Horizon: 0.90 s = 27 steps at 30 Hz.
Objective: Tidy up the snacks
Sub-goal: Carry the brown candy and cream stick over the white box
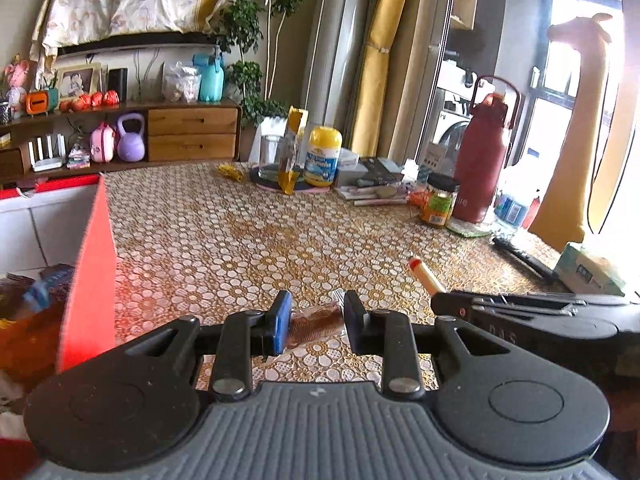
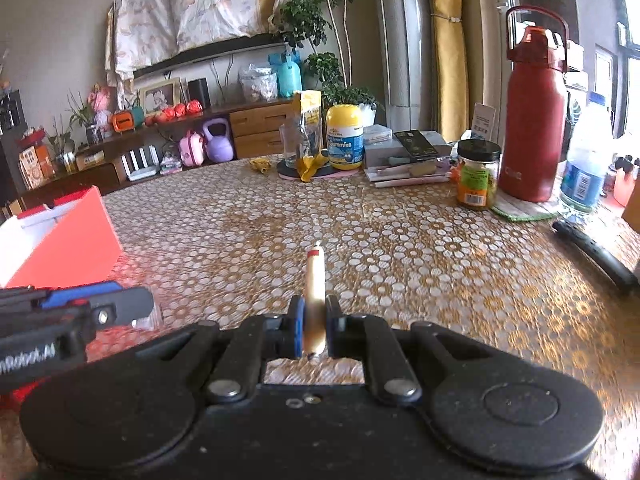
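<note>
My left gripper (image 1: pixel 318 309) is shut on a brown wafer snack in a clear wrapper (image 1: pixel 316 320), held crosswise just above the tablecloth. My right gripper (image 2: pixel 315 312) is shut on a pale sausage stick with a red band at its tip (image 2: pixel 315 276), which points forward. In the left wrist view the right gripper (image 1: pixel 442 304) and its sausage stick (image 1: pixel 424 274) show close on the right. The left gripper (image 2: pixel 134 306) shows at the left edge of the right wrist view. An open red box (image 1: pixel 94 264) stands at the left with several snack packets (image 1: pixel 36 292) inside.
The table (image 2: pixel 280 216) has a gold floral cloth. Along its far side stand a glass, a torn yellow packet, a yellow-lidded gummies bottle (image 2: pixel 345 138), books, a jar (image 2: pixel 478 172) and a red water bottle (image 2: pixel 534 120). A black stick (image 2: pixel 596 254) lies at the right.
</note>
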Available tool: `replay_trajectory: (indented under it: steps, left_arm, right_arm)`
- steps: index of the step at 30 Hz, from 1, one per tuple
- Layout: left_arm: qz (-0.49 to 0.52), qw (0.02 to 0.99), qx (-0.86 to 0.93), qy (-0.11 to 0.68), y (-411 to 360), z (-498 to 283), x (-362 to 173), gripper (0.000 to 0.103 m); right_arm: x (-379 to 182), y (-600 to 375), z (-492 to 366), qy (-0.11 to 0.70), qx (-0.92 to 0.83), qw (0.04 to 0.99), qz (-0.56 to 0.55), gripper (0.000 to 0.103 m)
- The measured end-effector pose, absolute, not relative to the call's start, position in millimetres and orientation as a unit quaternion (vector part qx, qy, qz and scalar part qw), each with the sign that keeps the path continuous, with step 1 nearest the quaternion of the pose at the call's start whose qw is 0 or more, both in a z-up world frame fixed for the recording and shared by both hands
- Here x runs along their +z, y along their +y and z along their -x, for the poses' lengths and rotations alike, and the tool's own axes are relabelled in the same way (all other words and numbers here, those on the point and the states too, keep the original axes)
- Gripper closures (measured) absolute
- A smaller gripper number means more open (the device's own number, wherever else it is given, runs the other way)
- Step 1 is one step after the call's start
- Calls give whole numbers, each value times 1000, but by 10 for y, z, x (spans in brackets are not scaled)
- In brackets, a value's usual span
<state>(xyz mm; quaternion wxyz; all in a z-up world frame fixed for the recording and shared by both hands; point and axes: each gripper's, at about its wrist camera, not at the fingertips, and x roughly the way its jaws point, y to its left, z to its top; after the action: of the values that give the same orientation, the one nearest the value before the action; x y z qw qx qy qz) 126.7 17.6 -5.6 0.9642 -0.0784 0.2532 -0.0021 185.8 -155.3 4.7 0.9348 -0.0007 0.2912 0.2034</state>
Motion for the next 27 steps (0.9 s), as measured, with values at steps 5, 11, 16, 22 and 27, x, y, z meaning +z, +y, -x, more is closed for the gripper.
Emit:
replay_trajectory:
  steps: [5,11,16,22,27]
  left_arm:
    - [79,969,6,234,250,-1065,99,76]
    - [82,973,34,212,479,-836,255,76]
    - [88,973,68,201,772,-670,340,76]
    - [99,970,110,193,1170,-495,377,75]
    - [102,967,135,190,1464,-420,394,75]
  right_arm:
    - [160,-1502,-1629,280,216,935,-5,93]
    - [347,-1287,-1402,262,246,933,-6,93]
    - [479,-959,-1285,248,283,926,0,93]
    - [593,-555,-1211,242,324,915,10,93]
    - [658,-249,-1170,240,349,905,19,93]
